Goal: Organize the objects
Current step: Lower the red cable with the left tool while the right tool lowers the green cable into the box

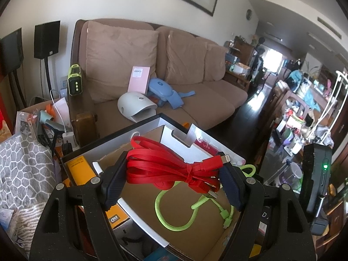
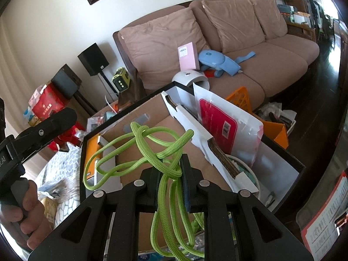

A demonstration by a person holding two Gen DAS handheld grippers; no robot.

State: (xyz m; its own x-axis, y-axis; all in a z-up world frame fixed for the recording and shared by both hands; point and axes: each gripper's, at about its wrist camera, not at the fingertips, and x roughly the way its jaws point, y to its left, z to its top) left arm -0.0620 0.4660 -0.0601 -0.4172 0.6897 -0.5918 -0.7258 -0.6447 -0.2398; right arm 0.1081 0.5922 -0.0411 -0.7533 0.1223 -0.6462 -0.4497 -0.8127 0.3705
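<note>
My left gripper (image 1: 171,181) is shut on a tied bundle of flat red cable (image 1: 161,165), its pads pressing both ends and holding it above a black-rimmed box (image 1: 121,133). Below the bundle a braided green cable (image 1: 174,224) loops over the box's cardboard floor. In the right wrist view my right gripper (image 2: 170,181) is shut on that green cable (image 2: 152,152). The cable's loops hang forward over the box (image 2: 282,150), and more of it trails down behind the fingers. The left gripper (image 2: 43,130), held by a hand (image 2: 28,208), shows at the left edge.
Inside the box are a yellow carton (image 1: 81,169), a white cardboard insert (image 2: 195,126) and a white pouch with a red label (image 2: 217,121). Behind it is a brown sofa (image 1: 195,100) with a white dome device (image 1: 136,106), and an orange basket (image 2: 239,100) stands beside it. Clutter is on both sides.
</note>
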